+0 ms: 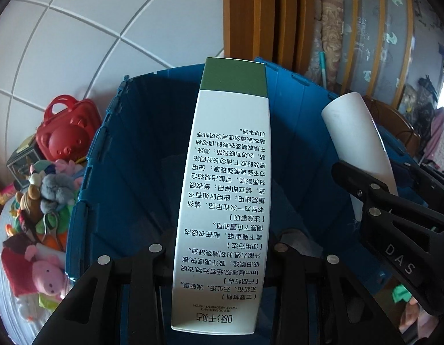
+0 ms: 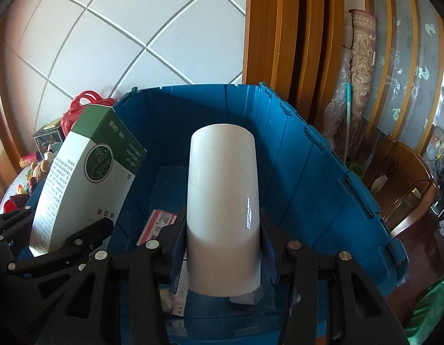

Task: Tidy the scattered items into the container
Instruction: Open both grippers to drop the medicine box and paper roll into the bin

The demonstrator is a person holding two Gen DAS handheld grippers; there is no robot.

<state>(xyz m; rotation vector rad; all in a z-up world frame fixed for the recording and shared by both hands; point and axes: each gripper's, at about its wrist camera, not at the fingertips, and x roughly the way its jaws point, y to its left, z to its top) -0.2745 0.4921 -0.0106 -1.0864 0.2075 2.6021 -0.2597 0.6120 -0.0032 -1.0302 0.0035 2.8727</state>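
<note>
My left gripper (image 1: 222,261) is shut on a tall white and green box (image 1: 225,201) with black print, held above the open blue crate (image 1: 130,172). The box also shows in the right wrist view (image 2: 86,172). My right gripper (image 2: 223,244) is shut on a smooth white cylinder (image 2: 223,207), held over the blue crate (image 2: 308,178). The cylinder also shows at the right of the left wrist view (image 1: 357,138). Both held items hang side by side over the crate's inside. A red and white packet (image 2: 158,224) lies on the crate floor.
Left of the crate lie a red bear-shaped case (image 1: 66,129), several plush toys (image 1: 46,198), a pink pig toy (image 1: 46,276) and a dark small box (image 1: 20,158). Behind stand a white tiled wall, wooden door frame (image 2: 279,43) and rolled rugs (image 2: 360,72). A wooden chair (image 2: 403,187) stands right.
</note>
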